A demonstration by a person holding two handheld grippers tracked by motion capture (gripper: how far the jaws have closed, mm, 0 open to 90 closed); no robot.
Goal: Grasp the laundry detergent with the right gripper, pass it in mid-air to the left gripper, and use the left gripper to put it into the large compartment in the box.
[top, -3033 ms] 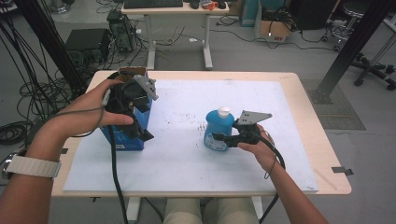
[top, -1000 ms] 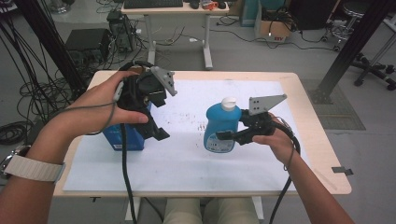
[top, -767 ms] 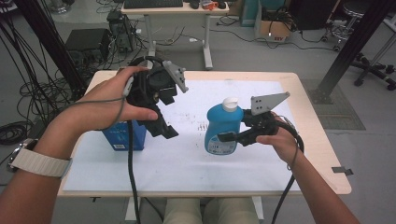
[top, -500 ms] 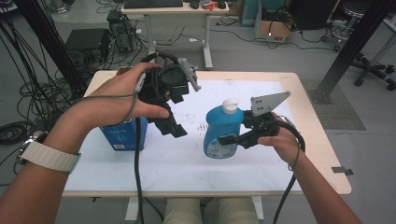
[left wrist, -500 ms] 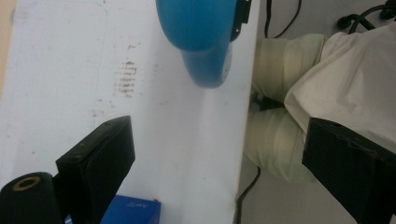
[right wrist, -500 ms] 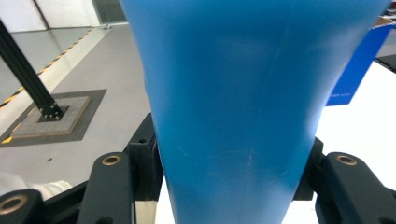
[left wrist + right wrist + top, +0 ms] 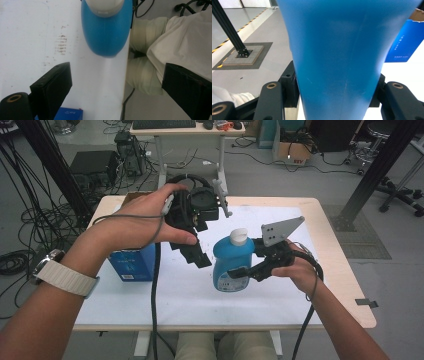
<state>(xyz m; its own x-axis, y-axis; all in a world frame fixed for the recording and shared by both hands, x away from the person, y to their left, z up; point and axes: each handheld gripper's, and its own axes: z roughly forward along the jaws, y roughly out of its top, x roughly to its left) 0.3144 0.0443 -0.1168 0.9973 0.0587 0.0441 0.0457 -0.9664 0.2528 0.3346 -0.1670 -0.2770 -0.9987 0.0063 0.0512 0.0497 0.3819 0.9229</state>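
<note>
right now the right gripper point(image 7: 239, 274) has its jaws clenched on the lower body of the blue bottle point(image 7: 233, 263), one jaw on each flank, as the right gripper view shows from close up, where the blue bottle point(image 7: 342, 57) runs up between the two black jaws. the bottle stands upright with its white cap point(image 7: 239, 236) on top, over the white sheet point(image 7: 200, 295) that covers the table point(image 7: 345, 285), near the middle and a little right of centre; whether its base touches the sheet cannot be told. the grey three-cornered plate point(image 7: 280, 230) of that gripper sticks up just right of the cap.

the left gripper point(image 7: 196, 256) is held above the table, just left of the bottle, pointing down and toward the near right. its jaws are released, standing wide apart with nothing between them; in the left gripper view they frame the bottle point(image 7: 107, 32) from above, and the white cap point(image 7: 106, 7) sits at the top edge. the left hand point(image 7: 145, 220) wraps the gripper body from the left.

a blue box point(image 7: 132, 264) stands on the left part of the table, partly behind the left forearm, well apart from the bottle.
</note>
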